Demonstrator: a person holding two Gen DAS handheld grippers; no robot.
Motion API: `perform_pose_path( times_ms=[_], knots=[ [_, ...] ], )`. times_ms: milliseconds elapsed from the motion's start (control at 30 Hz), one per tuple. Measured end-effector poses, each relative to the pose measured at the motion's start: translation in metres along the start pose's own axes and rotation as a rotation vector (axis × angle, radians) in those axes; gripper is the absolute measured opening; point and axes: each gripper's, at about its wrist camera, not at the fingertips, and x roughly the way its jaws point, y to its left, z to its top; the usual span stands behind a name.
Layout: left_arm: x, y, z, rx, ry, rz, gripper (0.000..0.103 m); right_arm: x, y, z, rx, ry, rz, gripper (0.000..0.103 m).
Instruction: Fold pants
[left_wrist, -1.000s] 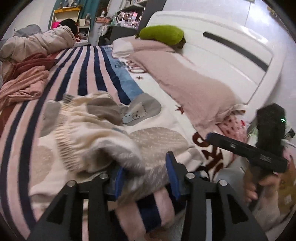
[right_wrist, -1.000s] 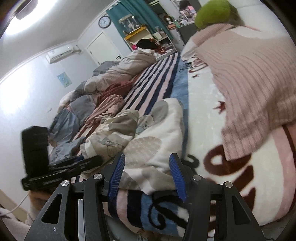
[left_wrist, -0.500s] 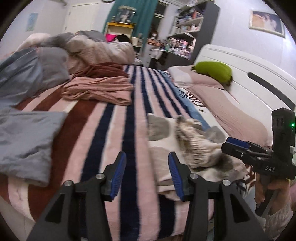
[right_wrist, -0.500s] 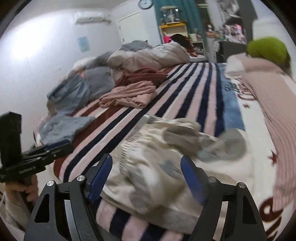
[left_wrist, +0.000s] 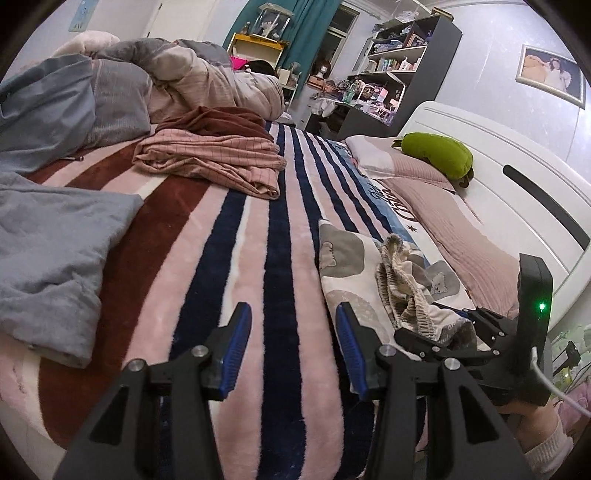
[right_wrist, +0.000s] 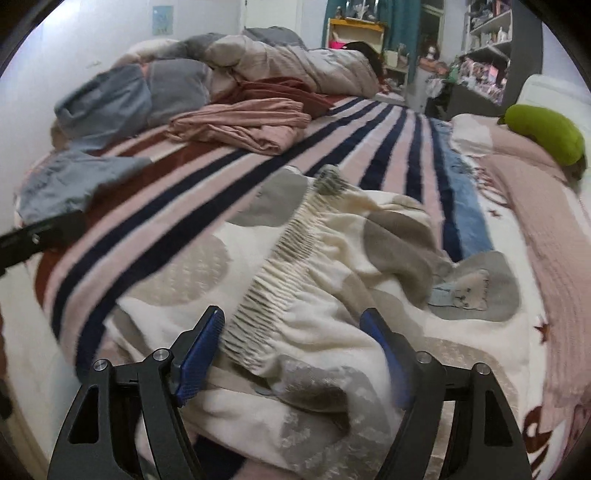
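Observation:
The cream pants with grey bear patches (right_wrist: 332, 273) lie rumpled on the striped blanket, their elastic waistband (right_wrist: 280, 258) ridged up. In the left wrist view the pants (left_wrist: 354, 266) lie right of my left gripper (left_wrist: 293, 347), which is open and empty over the navy and pink stripes. My right gripper (right_wrist: 295, 350) is open, its blue pads low on either side of the waistband end without pinching it. It shows in the left wrist view (left_wrist: 480, 332) at the pants' near edge.
A pink checked garment (left_wrist: 210, 162) and a maroon one (left_wrist: 221, 123) lie further up the bed. Grey-blue bedding (left_wrist: 48, 236) sits at the left. A pink pillow (left_wrist: 461, 229), a green plush (left_wrist: 436, 151) and the white headboard (left_wrist: 517, 192) are at the right.
My left gripper let go of the pants and swung left over the bare stripes. My right gripper opened wider and moved in over the waistband.

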Motion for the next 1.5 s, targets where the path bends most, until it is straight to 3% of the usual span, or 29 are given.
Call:
perform_pose_path(
  times_ms=[33, 100, 167, 367, 500, 667, 900, 933, 1000, 1033, 1167, 1300, 1333, 1400, 1433, 1500],
  knots=[
    [0.001, 0.000, 0.000, 0.000, 0.001, -0.002, 0.043, -0.001, 0.000, -0.001, -0.004, -0.006, -0.018, 0.063],
    [0.002, -0.001, 0.000, 0.001, 0.002, -0.005, 0.043, -0.005, -0.003, -0.002, 0.005, -0.019, -0.029, 0.041],
    [0.002, -0.004, 0.000, 0.005, 0.002, -0.008, 0.043, -0.010, -0.008, -0.003, 0.028, -0.033, -0.035, 0.030],
    [0.000, -0.015, 0.001, 0.027, 0.003, -0.012, 0.043, -0.045, -0.047, -0.006, 0.198, -0.120, -0.017, 0.023],
    [0.001, -0.027, 0.003, 0.045, 0.002, -0.016, 0.043, -0.068, -0.082, -0.017, 0.323, -0.167, -0.003, 0.023],
    [0.008, -0.047, 0.004, 0.076, 0.012, -0.023, 0.043, -0.079, -0.134, -0.043, 0.505, -0.159, 0.034, 0.022],
    [0.024, -0.075, 0.003, 0.123, 0.050, -0.019, 0.044, -0.084, -0.172, -0.081, 0.606, -0.131, -0.032, 0.026],
    [0.026, -0.078, 0.004, 0.126, 0.051, -0.018, 0.044, -0.087, -0.174, -0.082, 0.611, -0.137, -0.031, 0.029],
    [0.029, -0.081, 0.005, 0.129, 0.052, -0.019, 0.044, -0.096, -0.180, -0.077, 0.597, -0.177, -0.023, 0.050],
    [0.029, -0.083, 0.005, 0.132, 0.052, -0.020, 0.044, -0.099, -0.180, -0.072, 0.578, -0.196, -0.013, 0.054],
    [0.030, -0.090, 0.005, 0.145, 0.055, -0.021, 0.044, -0.096, -0.174, -0.051, 0.505, -0.231, 0.095, 0.056],
    [0.031, -0.090, 0.004, 0.146, 0.061, -0.019, 0.044, -0.059, -0.159, -0.039, 0.433, -0.120, 0.199, 0.058],
    [0.031, -0.090, 0.004, 0.148, 0.063, -0.017, 0.044, -0.049, -0.154, -0.041, 0.413, -0.094, 0.188, 0.053],
    [0.030, -0.090, 0.004, 0.151, 0.064, -0.014, 0.044, -0.042, -0.150, -0.045, 0.392, -0.077, 0.121, 0.004],
    [0.029, -0.089, 0.004, 0.151, 0.064, -0.013, 0.044, -0.042, -0.153, -0.049, 0.406, -0.076, 0.104, 0.005],
    [0.027, -0.088, 0.004, 0.150, 0.064, -0.014, 0.044, -0.049, -0.168, -0.059, 0.501, -0.099, 0.162, 0.003]
  ],
)
